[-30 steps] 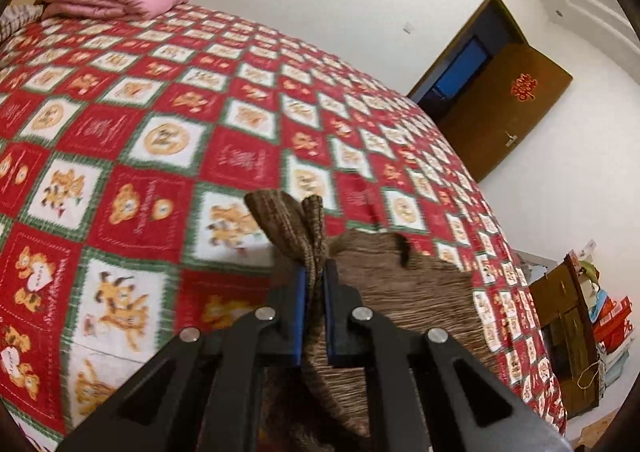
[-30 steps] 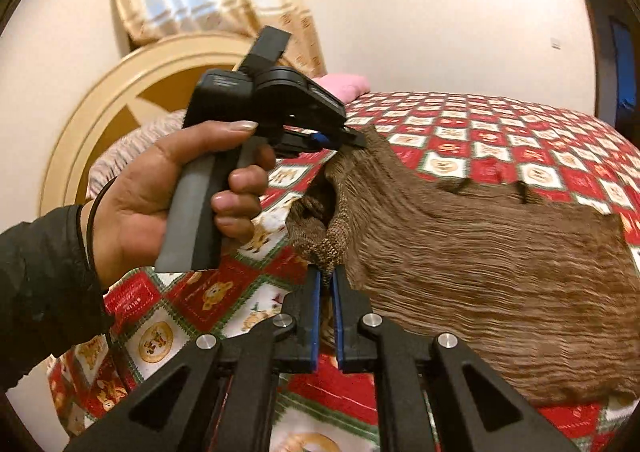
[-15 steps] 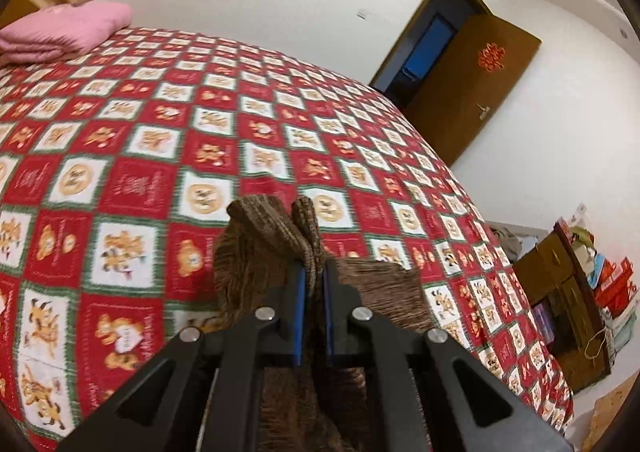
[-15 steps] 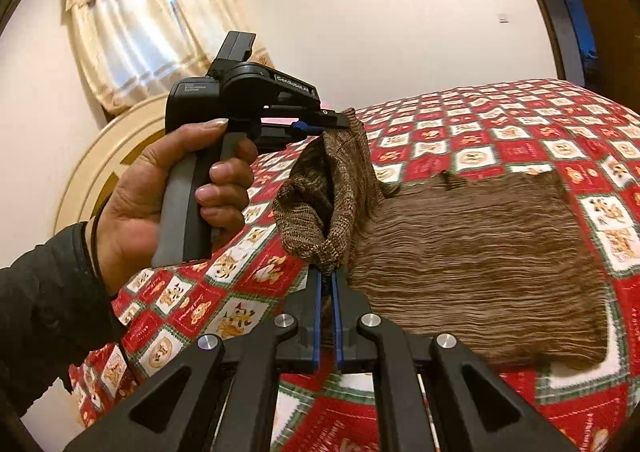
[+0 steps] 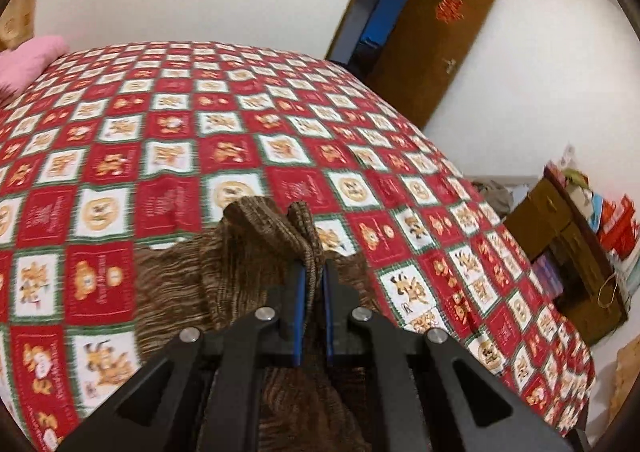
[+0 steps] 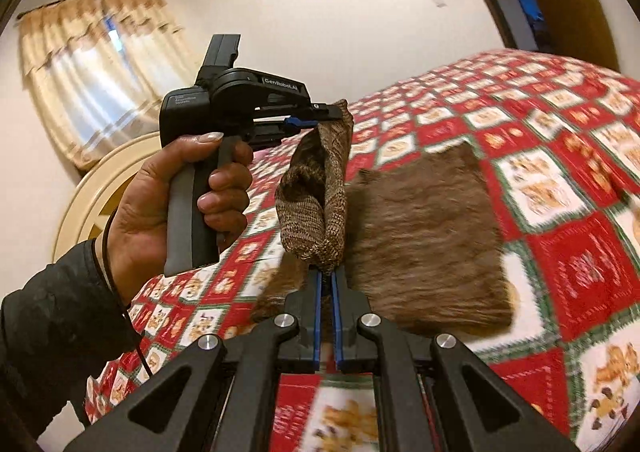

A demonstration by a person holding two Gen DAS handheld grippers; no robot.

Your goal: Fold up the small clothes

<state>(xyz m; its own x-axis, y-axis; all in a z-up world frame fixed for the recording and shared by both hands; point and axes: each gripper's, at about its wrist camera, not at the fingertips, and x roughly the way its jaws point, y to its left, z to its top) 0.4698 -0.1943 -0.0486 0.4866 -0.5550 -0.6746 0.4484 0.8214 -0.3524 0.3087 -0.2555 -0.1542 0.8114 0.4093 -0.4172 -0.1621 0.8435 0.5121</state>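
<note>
A small brown knit garment (image 6: pixel 424 236) lies on the red patterned bedspread (image 6: pixel 568 188). Its near edge is lifted and folded over the rest. My left gripper (image 5: pixel 311 272) is shut on one corner of the garment (image 5: pixel 256 252). It also shows in the right wrist view (image 6: pixel 332 114), held by a hand, pinching the raised fabric. My right gripper (image 6: pixel 327 276) is shut on the other corner, where the cloth bunches up just above its fingertips.
The bedspread (image 5: pixel 168 140) covers a large bed. A pink pillow (image 5: pixel 28 60) lies at its head. A brown door (image 5: pixel 432 36) stands open at the far wall. A wooden cabinet (image 5: pixel 568 244) with clutter stands to the right of the bed. A curtained window (image 6: pixel 96 64) is behind the headboard.
Both grippers have lifted the garment's near edge and carried it forward over the rest, so the flat part on the bed now looks shorter. Both stay shut on the cloth.
</note>
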